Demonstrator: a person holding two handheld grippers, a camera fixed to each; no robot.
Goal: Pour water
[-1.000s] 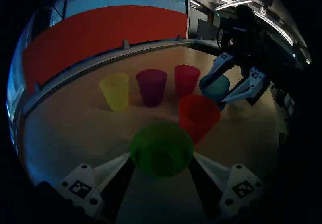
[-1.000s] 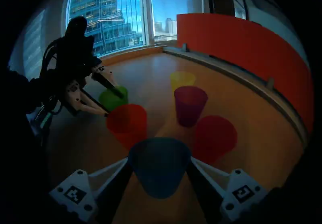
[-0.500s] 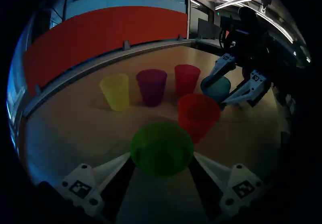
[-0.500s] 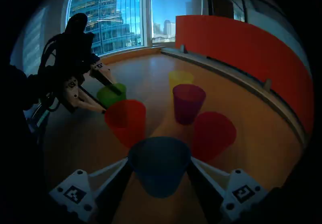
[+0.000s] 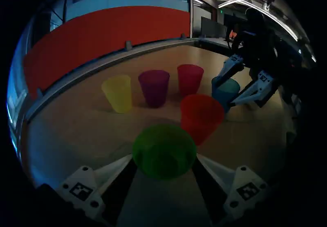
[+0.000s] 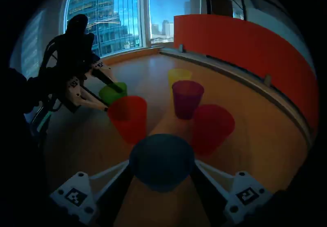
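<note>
My left gripper (image 5: 164, 161) is shut on a green cup (image 5: 164, 150), held low over the wooden table (image 5: 81, 125). The right gripper (image 6: 162, 170) is shut on a blue cup (image 6: 162, 161), its mouth tipped toward the camera. Between the two stands a red cup (image 5: 201, 116) (image 6: 128, 116), upright on the table. In the left gripper view the blue cup (image 5: 225, 92) hangs in the far gripper (image 5: 229, 94) just behind the red cup. In the right gripper view the green cup (image 6: 112, 93) sits in the far gripper (image 6: 109, 98), beside the red cup.
A yellow cup (image 5: 117, 92), a purple cup (image 5: 154, 87) and a pink-red cup (image 5: 189, 79) stand in a row behind the red cup. A low rail and an orange wall (image 5: 106, 31) bound the table's far side. A person (image 6: 69, 59) holds the grippers; windows stand behind.
The blue cup has tilted further forward in the right gripper and drifted slightly away from the red cup. The green cup and left gripper have hardly moved.
</note>
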